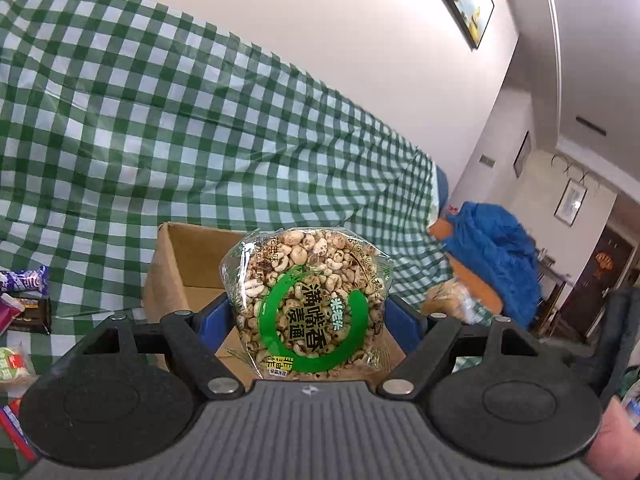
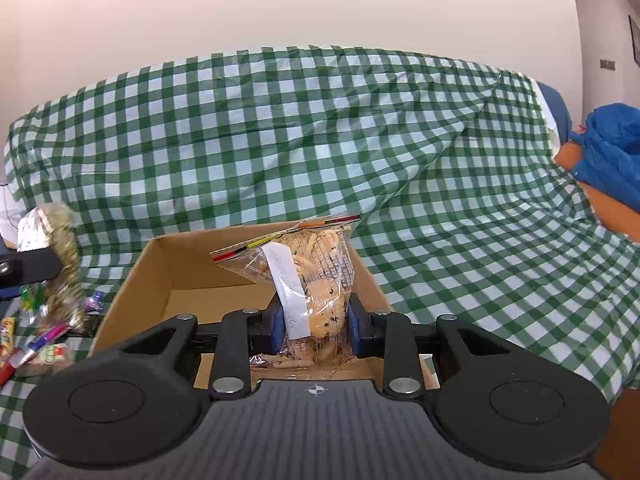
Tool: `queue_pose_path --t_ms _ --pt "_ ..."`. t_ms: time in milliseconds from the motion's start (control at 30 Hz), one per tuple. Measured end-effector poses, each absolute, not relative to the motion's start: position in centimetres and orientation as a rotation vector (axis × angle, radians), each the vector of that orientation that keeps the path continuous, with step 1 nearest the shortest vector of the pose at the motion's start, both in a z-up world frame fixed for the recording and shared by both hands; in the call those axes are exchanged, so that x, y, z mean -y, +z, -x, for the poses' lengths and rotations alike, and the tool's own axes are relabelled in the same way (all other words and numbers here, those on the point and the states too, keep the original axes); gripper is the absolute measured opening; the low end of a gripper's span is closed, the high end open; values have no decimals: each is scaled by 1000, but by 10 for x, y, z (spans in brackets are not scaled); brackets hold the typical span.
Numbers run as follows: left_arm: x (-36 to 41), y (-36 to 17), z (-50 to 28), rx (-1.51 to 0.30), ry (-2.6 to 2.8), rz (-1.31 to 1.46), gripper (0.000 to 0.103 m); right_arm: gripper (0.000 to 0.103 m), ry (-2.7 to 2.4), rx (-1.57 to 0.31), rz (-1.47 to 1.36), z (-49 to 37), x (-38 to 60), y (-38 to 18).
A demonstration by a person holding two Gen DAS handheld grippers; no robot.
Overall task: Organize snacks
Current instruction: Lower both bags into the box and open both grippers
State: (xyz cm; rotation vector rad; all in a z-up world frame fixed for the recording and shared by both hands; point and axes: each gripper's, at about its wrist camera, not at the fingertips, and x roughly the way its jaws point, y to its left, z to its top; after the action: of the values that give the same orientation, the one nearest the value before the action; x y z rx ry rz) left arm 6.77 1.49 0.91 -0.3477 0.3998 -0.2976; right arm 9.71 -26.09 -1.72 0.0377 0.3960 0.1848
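A round clear pack of puffed grain with a green ring label (image 1: 308, 300) stands upright between the blue pads of my left gripper (image 1: 310, 314), which is shut on it. Behind and below it lies an open cardboard box (image 1: 180, 264). In the right wrist view my right gripper (image 2: 318, 322) is shut on a clear zip bag of pale biscuits (image 2: 316, 264), held just above the same cardboard box (image 2: 200, 264). The puffed grain pack (image 2: 60, 256) also shows at the left of that view, beside the box.
A green and white checked cloth (image 1: 160, 140) covers the surface and the back. Loose snack packets (image 1: 24, 280) lie at the left, and more snack packets (image 2: 44, 344) left of the box. A blue cloth (image 1: 492, 248) and a bread bag (image 1: 448, 300) sit at the right.
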Motion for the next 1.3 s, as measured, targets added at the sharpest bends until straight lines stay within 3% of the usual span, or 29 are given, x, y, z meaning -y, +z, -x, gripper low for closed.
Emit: queue_pose_path --t_ms 1300 --pt "-4 -4 -79 -443 -292 314 84 32 116 -402 22 -111 247 -18"
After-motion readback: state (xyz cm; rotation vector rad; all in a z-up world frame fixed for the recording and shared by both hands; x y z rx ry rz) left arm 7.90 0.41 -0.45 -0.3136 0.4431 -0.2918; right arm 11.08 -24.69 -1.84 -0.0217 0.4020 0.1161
